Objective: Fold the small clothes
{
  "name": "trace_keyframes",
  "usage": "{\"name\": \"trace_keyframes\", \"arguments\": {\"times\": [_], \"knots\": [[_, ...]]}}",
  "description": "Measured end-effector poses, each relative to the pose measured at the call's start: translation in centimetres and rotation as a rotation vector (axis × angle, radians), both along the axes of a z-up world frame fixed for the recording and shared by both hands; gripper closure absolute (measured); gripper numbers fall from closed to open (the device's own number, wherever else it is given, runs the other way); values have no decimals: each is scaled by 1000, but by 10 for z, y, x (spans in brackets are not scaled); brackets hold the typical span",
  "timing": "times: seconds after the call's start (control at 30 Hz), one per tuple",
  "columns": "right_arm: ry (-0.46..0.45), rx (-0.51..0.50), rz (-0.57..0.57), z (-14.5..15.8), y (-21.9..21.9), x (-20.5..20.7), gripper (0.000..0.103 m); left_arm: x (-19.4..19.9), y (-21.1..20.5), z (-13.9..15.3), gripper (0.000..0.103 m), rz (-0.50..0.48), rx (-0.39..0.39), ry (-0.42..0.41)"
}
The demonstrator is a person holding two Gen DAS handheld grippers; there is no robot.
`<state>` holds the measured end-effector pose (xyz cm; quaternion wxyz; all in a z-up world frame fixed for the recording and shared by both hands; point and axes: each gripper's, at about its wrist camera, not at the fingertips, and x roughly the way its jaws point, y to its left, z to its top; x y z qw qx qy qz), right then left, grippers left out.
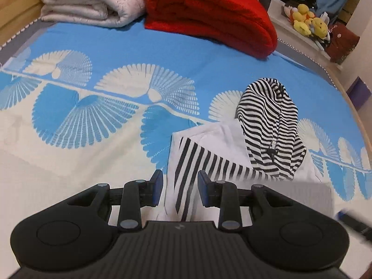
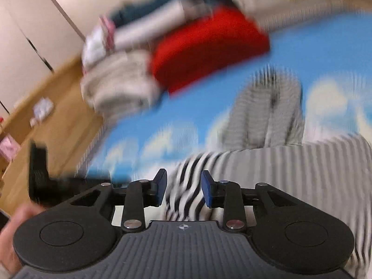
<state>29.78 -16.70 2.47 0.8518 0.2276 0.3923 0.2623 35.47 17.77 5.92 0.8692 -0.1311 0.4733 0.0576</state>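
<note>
Two wrist cams, both looking down over the bed.
Left sharp, right blurred; both share striped garment [image 1: 267, 125] and red blanket [image 1: 209, 14].

Blue-and-cream fan-patterned bedspread [image 1: 116, 46], wooden bed frame [image 1: 14, 7], pale wardrobe doors [image 2: 28, 18], white shelf [image 1: 300, 37] beyond

A red blanket [image 1: 209, 16] is lying folded at the far end of a blue-and-white bedspread [image 1: 104, 107], a cream quilt [image 1: 90, 2] sitting just beside the blanket to its left. Yellow plush toys [image 1: 307, 21] are crowding a shelf beyond the blanket's right end.
</note>
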Motion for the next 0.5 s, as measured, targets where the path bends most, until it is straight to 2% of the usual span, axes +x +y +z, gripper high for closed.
{"name": "trace_keyframes", "arguments": {"times": [0.07, 0.1, 0.17, 0.27, 0.37, 0.4, 0.47, 0.5], "knots": [[36, -57, -34, -15, -4, -1, 66, -1, 0, -5, 67, -15, -30, 21], [46, -84, -71, -20, -10, 0, 63, -3, -2, -10, 67, -22, -46, 32], [110, -169, -159, -37, -24, 6, 62, -2, -5, -21, 67, -36, -78, 66], [245, -240, -264, -71, -43, 19, 62, -1, -10, -39, 67, -43, -100, 120], [437, -323, -337, -118, -71, 28, 62, 2, -17, -58, 67, -53, -110, 172], [473, -322, -376, -127, -84, 25, 69, 3, -19, -62, 67, -57, -109, 183], [488, -249, -399, -126, -98, 23, 69, 5, -25, -68, 67, -74, -100, 195], [482, -252, -402, -120, -99, 23, 67, 6, -28, -71, 67, -82, -96, 200]]}}
